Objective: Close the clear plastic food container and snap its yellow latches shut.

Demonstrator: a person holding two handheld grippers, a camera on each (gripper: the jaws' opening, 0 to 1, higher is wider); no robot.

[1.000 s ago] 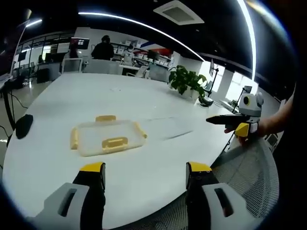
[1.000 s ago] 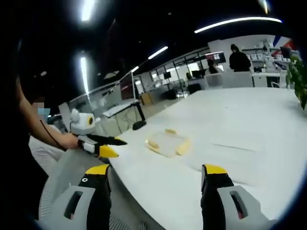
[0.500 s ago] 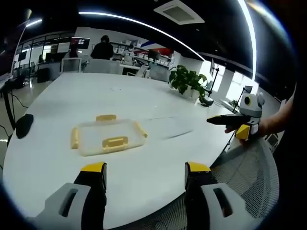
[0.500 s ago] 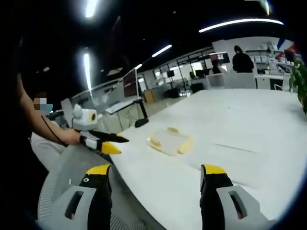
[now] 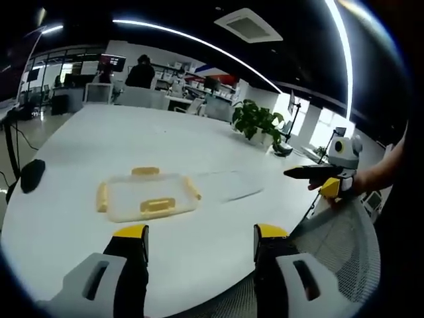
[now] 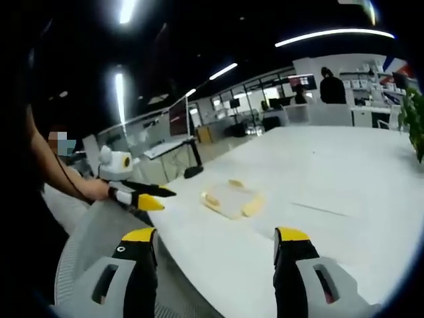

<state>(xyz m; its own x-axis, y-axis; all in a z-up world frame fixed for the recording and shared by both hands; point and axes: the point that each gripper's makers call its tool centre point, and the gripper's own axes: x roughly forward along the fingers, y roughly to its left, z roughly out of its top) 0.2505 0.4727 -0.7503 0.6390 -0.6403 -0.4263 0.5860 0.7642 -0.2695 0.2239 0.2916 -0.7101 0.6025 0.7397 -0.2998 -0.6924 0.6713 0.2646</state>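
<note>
Both grippers held wide open and empty, short of the container.

The left gripper [image 5: 199,242] and right gripper [image 6: 215,244] have jaws spread apart, gripping nothing. Ahead, well apart from both, the clear plastic food container [image 5: 147,194] lies flat on the white table [image 5: 199,142], its yellow latches [image 5: 158,205] around the rim. A potted plant [image 5: 257,120] stands at the table's far side.

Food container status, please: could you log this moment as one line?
container: on table, untouched | left gripper: open | right gripper: open
</note>
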